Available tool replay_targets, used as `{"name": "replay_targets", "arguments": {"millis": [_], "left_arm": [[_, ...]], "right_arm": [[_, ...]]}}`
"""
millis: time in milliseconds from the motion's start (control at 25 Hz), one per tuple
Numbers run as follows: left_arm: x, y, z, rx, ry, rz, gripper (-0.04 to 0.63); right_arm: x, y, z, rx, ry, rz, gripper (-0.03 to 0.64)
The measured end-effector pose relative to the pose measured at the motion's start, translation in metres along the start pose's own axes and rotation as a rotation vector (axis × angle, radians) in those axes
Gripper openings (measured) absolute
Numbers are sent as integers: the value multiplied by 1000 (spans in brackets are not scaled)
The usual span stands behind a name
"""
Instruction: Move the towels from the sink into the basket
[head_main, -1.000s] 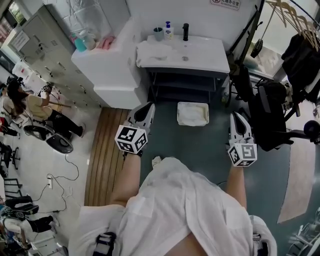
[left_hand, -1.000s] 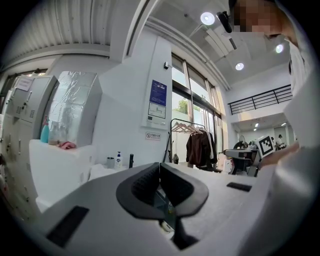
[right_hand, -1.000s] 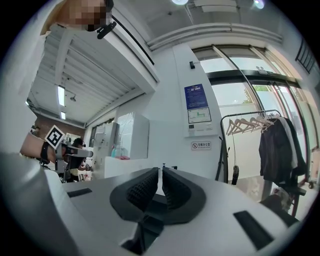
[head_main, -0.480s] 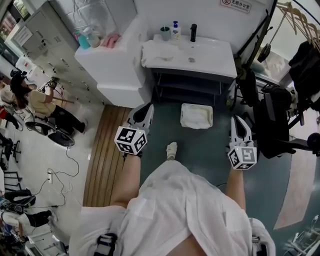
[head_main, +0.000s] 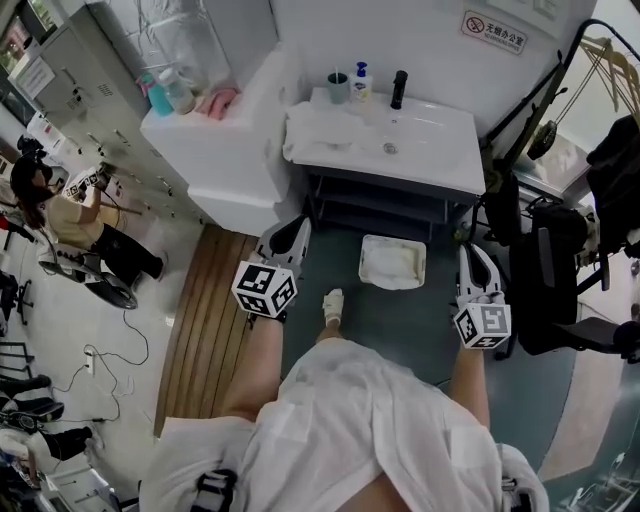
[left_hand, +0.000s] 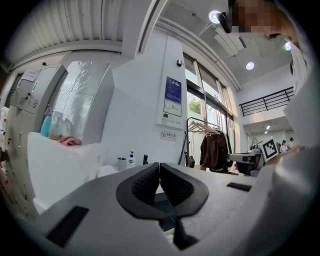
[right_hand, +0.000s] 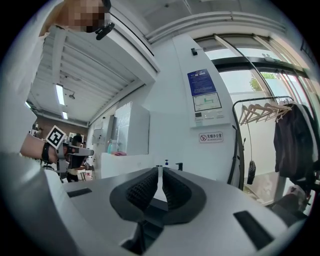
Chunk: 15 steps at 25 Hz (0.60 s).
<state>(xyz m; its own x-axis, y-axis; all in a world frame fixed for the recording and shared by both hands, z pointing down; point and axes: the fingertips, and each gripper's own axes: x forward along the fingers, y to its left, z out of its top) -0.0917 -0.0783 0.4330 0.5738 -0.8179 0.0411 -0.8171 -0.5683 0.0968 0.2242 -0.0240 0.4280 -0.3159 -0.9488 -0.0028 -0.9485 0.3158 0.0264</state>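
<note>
White towels lie heaped on the left end of the white sink at the far wall. On the floor in front of it stands a white basket with white cloth inside. My left gripper and right gripper hang at waist height, one on each side of the basket and well short of the sink. Both are shut and hold nothing. In the left gripper view the jaws meet, with the towels far beyond them. The right gripper shows its pads closed too.
A cup, soap bottle and black tap stand at the sink's back. A white cabinet adjoins on the left, a slatted wooden mat below it. A black chair and hanging coats crowd the right.
The person has stepped toward the sink, so sink and basket sit lower and nearer in the head view. Both grippers stay shut and hold the same pose.
</note>
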Motion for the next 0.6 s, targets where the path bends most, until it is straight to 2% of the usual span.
{"name": "replay_targets", "arguments": {"millis": [280, 600], "left_arm": [[73, 71, 1, 11, 18, 11, 9], [134, 165, 4, 42, 38, 58, 9]], "right_arm": [[112, -7, -11, 11, 15, 62, 39], [246, 13, -24, 19, 43, 179, 63]]}}
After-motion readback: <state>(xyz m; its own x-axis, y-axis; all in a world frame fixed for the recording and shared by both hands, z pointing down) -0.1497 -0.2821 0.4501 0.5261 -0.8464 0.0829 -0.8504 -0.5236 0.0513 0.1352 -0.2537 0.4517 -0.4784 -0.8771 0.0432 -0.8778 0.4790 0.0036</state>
